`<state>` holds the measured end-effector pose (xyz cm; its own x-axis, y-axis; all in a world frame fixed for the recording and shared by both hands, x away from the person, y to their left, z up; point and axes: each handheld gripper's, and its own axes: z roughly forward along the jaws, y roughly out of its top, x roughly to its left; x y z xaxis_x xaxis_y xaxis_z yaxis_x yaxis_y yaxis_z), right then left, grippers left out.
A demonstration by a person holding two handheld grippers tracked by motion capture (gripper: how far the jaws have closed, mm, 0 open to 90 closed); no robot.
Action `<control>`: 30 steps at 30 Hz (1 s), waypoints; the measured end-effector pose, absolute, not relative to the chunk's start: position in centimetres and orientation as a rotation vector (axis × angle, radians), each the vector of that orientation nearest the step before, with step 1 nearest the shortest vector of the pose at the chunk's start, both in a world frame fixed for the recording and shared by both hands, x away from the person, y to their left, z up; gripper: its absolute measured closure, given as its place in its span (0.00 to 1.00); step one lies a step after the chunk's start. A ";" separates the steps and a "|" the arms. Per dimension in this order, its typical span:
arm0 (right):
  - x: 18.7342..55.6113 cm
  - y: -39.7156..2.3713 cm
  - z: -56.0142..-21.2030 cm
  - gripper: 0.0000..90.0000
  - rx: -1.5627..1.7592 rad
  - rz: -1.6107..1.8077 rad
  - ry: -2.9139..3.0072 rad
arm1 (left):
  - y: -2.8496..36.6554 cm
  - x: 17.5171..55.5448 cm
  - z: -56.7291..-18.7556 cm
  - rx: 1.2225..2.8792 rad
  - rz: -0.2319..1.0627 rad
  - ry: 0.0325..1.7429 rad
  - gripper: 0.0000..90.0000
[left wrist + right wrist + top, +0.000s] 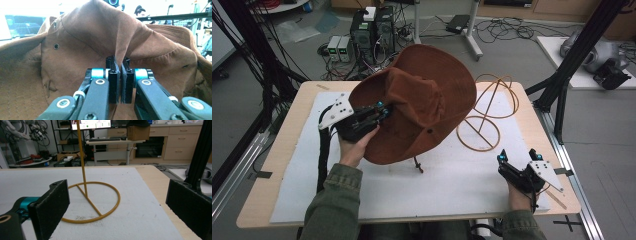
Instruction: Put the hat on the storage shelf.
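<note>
The right gripper (518, 159) rests at the near right of the table (277, 165), jaws spread wide and empty, aimed at the wire hat stand (86, 202); the left gripper (119, 65), farther in on the left, is clamped on a thin fold of the brown hat (422, 100), lifted off the table beside the stand; that pinch looks slight, so the cloth could slip out, or the sagging brim could snag and tip the light stand; the left forearm reaches forward, wrist raised.
</note>
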<state>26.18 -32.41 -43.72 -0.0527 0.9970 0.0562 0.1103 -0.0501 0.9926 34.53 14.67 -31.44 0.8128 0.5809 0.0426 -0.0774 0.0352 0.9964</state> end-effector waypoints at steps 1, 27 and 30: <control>26.2 -32.4 -43.7 0.05 1.302 1.240 1.305 | 14.3 34.8 -31.1 1.464 0.530 0.425 0.97; 25.8 -32.8 -43.9 0.05 1.299 1.257 1.324 | -0.3 42.7 -24.5 1.503 0.446 0.276 0.97; 25.8 -33.0 -43.9 0.05 1.309 1.265 1.318 | -2.2 43.6 -23.8 1.508 0.411 0.270 0.96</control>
